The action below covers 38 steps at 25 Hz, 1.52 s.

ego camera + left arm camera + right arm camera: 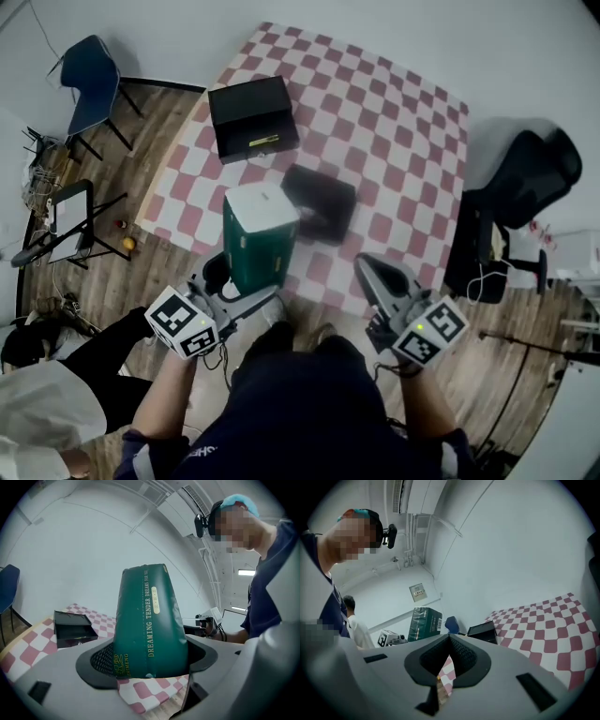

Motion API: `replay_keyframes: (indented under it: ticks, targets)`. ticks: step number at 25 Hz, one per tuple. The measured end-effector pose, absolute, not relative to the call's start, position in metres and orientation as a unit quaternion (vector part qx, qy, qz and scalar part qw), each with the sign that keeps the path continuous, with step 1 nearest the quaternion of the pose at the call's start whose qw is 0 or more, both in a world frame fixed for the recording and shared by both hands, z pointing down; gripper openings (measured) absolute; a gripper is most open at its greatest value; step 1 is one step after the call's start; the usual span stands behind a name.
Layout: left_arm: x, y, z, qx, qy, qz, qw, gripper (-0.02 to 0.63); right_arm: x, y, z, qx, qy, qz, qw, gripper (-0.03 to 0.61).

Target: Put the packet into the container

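The left gripper [150,667] has its jaws clamped on the lower part of the green packet [150,620], which stands upright out of the dark pads. The packet's sides bulge and its film is glossy, so it is probably a soft, filled pack: not heavy, a little slippery, and likely to dent rather than break. A hold low across the broad faces, as it has now, looks sound. A grip near the top would probably let it swing or slide.

The right gripper [449,653] has its jaws closed to a thin slit with nothing between them, and it hangs off to the side, apart from the packet.

In the head view the packet is in the air over the near edge of the checkered mat [394,122]. The open black container [253,117] lies further out on that mat, well apart from the packet. A second dark box [319,202] lies between them, too blurred to tell whether it is a lid or another tray.

By count there is one packet, two black boxes, one mat and two grippers. There are also two chairs, one blue [92,80] and one black [525,173], and a second person [47,394] in white at the lower left.
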<state>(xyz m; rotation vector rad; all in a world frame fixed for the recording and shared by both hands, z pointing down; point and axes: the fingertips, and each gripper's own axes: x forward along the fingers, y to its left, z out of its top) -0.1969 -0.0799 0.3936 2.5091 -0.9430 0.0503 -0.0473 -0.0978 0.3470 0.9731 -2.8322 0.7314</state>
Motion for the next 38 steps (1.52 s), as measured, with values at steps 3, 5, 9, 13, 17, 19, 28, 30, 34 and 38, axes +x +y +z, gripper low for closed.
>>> replay_keyframes:
  ticks: [3,5,9,13,17,19,28,30,34,38]
  targets:
    - [-0.197,-0.099,0.400,0.918,-0.331,0.040,0.216,0.440,-0.045,-0.111,0.349,0.322,-0.916,0.240,0.029,0.015]
    - [-0.196,-0.111,0.404,0.921,-0.326,0.060,0.203,0.440,-0.042,-0.120,0.350,0.324,-0.914,0.241,0.027,0.015]
    - [-0.187,-0.137,0.408,0.930,-0.312,0.110,0.160,0.440,-0.030,-0.135,0.352,0.319,-0.915,0.245,0.021,0.015]
    - [-0.171,-0.164,0.421,0.930,-0.292,0.197,0.101,0.440,-0.010,-0.150,0.362,0.313,-0.914,0.259,0.019,0.015]
    - [-0.153,-0.191,0.444,0.922,-0.241,0.303,0.007,0.440,0.016,-0.164,0.372,0.320,-0.907,0.274,0.017,0.015]
    - [-0.148,-0.199,0.464,0.907,-0.204,0.367,-0.032,0.440,0.030,-0.169,0.378,0.326,-0.903,0.281,0.015,0.015]
    - [-0.131,-0.224,0.528,0.831,-0.050,0.535,-0.144,0.439,0.077,-0.173,0.406,0.354,-0.881,0.313,0.006,0.015]
    - [-0.129,-0.228,0.541,0.813,-0.017,0.560,-0.160,0.439,0.085,-0.173,0.412,0.360,-0.876,0.320,0.004,0.015]
    - [-0.129,-0.230,0.565,0.784,0.038,0.594,-0.174,0.439,0.098,-0.174,0.423,0.371,-0.867,0.333,0.002,0.015]
    - [-0.127,-0.224,0.582,0.770,0.073,0.611,-0.166,0.439,0.106,-0.173,0.431,0.377,-0.861,0.342,-0.001,0.015]
